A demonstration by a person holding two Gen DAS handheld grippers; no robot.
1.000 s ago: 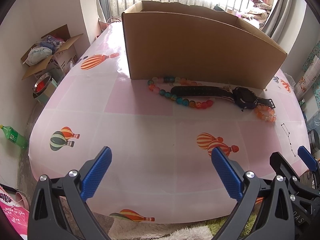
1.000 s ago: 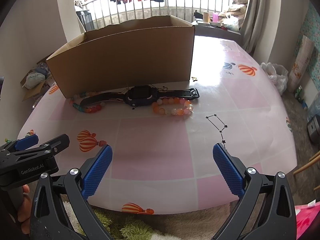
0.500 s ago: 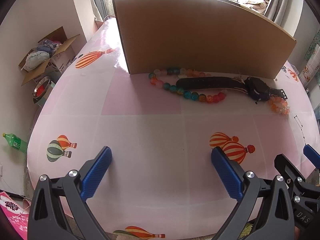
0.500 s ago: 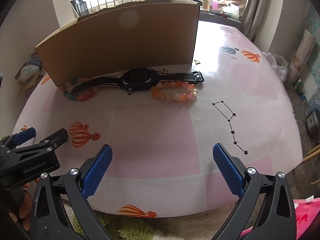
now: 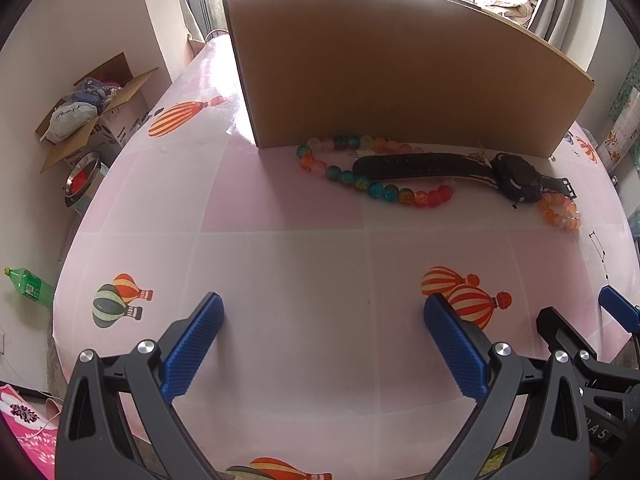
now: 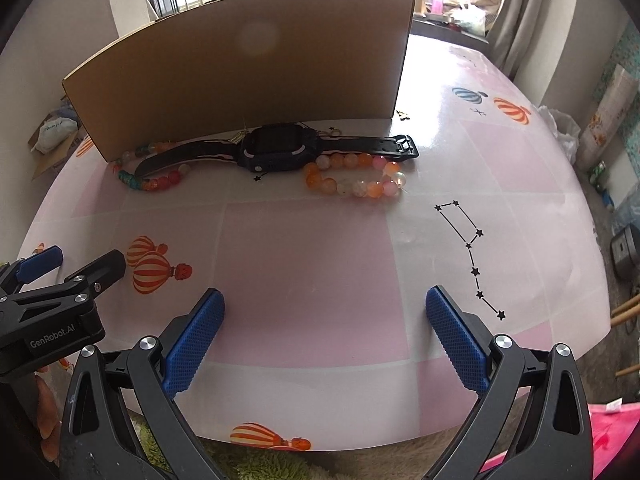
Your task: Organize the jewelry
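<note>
Task judged barely begun — nothing yet lifted or sorted. Left claw [image 5: 320,340] spread wide, empty, above pink balloon-print worktop [image 5: 280,264]. Right claw [image 6: 324,336] likewise spread apart, nothing held. All jewelry seen lying in row at foot of tall brown cardboard box [image 5: 400,80]: multicoloured glass-bead strand [image 5: 376,190] on left, black wristwatch with long strap [image 6: 276,146] across middle, orange-pink bead bracelet [image 6: 354,178] just beside watch on right. Small metal trinkets glimpsed behind watch — too small to identify. Box interior hidden. Every piece left to be gathered.
</note>
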